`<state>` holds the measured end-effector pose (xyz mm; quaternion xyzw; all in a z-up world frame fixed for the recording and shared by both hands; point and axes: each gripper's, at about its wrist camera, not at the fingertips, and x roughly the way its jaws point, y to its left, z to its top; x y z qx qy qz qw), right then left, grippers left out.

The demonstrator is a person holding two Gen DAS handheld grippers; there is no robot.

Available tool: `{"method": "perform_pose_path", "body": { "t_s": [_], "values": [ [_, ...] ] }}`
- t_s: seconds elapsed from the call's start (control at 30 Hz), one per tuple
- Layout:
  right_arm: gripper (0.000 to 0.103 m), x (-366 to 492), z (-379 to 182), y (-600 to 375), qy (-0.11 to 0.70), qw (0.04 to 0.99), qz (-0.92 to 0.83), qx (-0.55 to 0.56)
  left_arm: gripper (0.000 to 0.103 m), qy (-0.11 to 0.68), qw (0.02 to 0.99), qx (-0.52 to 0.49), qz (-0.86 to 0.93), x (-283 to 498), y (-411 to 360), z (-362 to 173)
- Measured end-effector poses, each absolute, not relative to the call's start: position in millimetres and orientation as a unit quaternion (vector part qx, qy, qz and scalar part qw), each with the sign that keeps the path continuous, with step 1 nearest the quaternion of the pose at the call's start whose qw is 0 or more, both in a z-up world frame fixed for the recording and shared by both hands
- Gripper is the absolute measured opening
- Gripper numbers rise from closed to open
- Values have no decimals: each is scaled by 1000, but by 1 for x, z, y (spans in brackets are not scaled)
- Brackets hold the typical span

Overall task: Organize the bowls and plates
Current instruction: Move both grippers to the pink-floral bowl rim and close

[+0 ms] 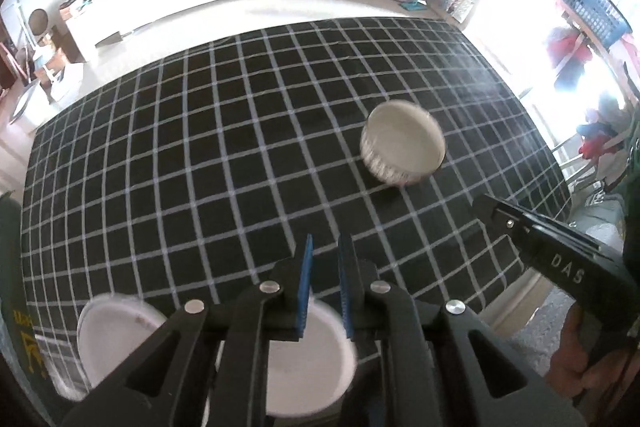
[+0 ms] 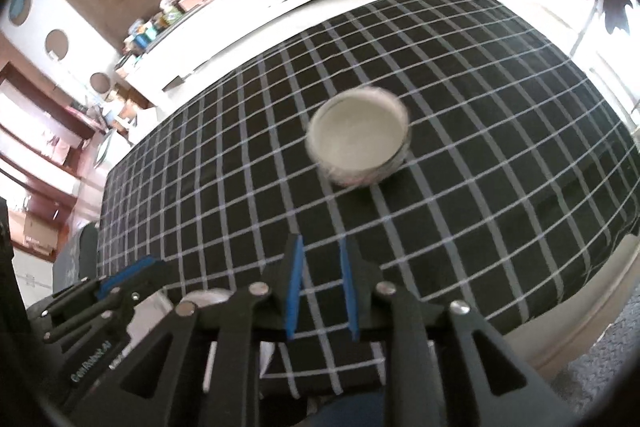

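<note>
The bowl (image 1: 402, 143) (image 2: 359, 139) stands upright and alone on the checked cloth of the counter (image 1: 200, 131) (image 2: 500, 107), toward the far right part of it, open mouth up, with a patterned outer wall. It is round, so it has no long axis to line up with; what matters is which rim edge the gripper meets.

From the right gripper (image 2: 320, 295) the bowl lies almost straight ahead, slightly right of the line between its fingers, with bare cloth between them. In the left wrist view the same gripper (image 1: 486, 209) sits to the near right of the bowl and close to it, so the right hand looks the nearer one. Its fingers stand apart and grasp nothing.

The left gripper (image 1: 324, 287) hovers at the near edge, well apart from the bowl, which lies ahead and to its right. Its pads are only narrowly parted and empty. Directly below it sit two white plates (image 1: 116, 339), side by side, at the near left of the counter.

My guess is the right hand reaches forward for the bowl's near rim.
</note>
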<state>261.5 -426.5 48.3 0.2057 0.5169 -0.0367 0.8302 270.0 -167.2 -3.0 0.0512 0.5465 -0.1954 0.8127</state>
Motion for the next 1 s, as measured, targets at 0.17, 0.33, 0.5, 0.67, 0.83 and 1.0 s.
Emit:
{"method": "perform_pose_path", "body": {
  "t_s": [0.17, 0.33, 0.5, 0.67, 0.83, 1.0],
  "values": [
    [24, 287, 47, -463, 519, 828, -51, 207, 13, 560, 797, 63, -217, 306, -206, -13],
    [24, 312, 21, -487, 538, 811, -59, 223, 13, 580, 777, 74, -232, 342, -240, -40],
    [24, 332, -11, -494, 556, 801, -64, 214, 13, 585, 771, 78, -239, 365, -260, -68],
    [23, 345, -30, -495, 565, 793, -56, 221, 13, 589, 767, 89, -239, 379, -272, -89],
    [23, 350, -35, -492, 568, 793, -57, 212, 10, 599, 760, 106, -228, 383, -278, -107],
    [15, 346, -39, -487, 571, 792, -47, 213, 10, 599, 759, 111, -230, 382, -277, -111]
  ]
}}
